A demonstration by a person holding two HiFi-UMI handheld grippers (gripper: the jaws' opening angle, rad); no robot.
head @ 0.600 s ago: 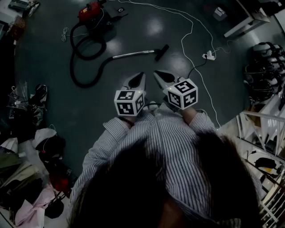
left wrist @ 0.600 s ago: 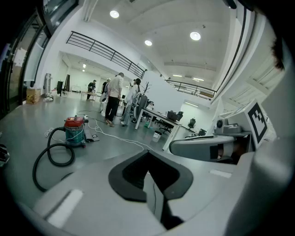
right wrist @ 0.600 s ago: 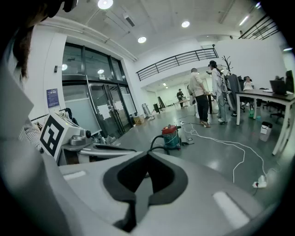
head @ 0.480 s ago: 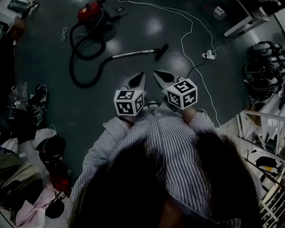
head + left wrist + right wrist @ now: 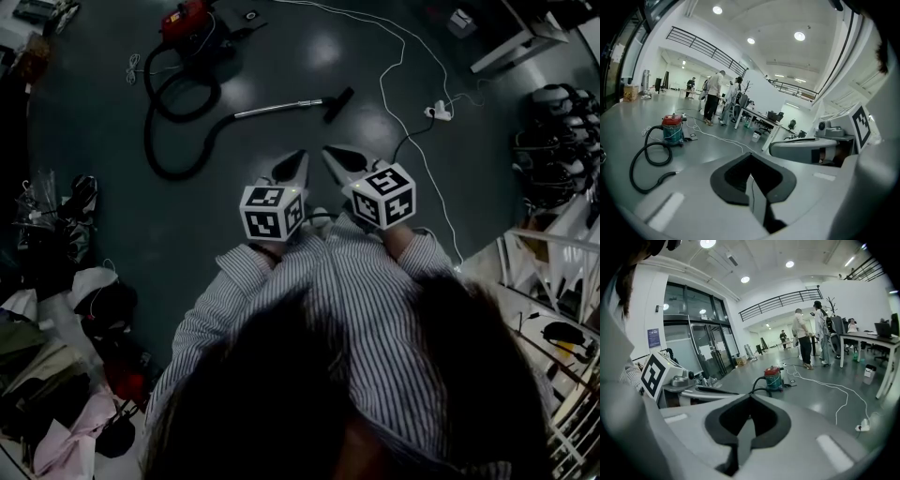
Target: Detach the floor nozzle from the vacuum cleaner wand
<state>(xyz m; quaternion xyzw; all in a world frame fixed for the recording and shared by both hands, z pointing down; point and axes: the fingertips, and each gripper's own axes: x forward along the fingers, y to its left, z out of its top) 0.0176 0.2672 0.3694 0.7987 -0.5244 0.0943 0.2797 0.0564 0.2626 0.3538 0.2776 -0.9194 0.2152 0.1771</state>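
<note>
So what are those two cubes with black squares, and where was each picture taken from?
There is no robot: a person in a striped shirt holds a grasping tool in each hand, and the marked cubes are part of those. The head view looks down from the person's head; the other two cameras ride on the tools. The left tool and right tool are both shut and empty. On the floor ahead lies a red vacuum cleaner with its hose, metal wand and black floor nozzle at the wand's end.
</note>
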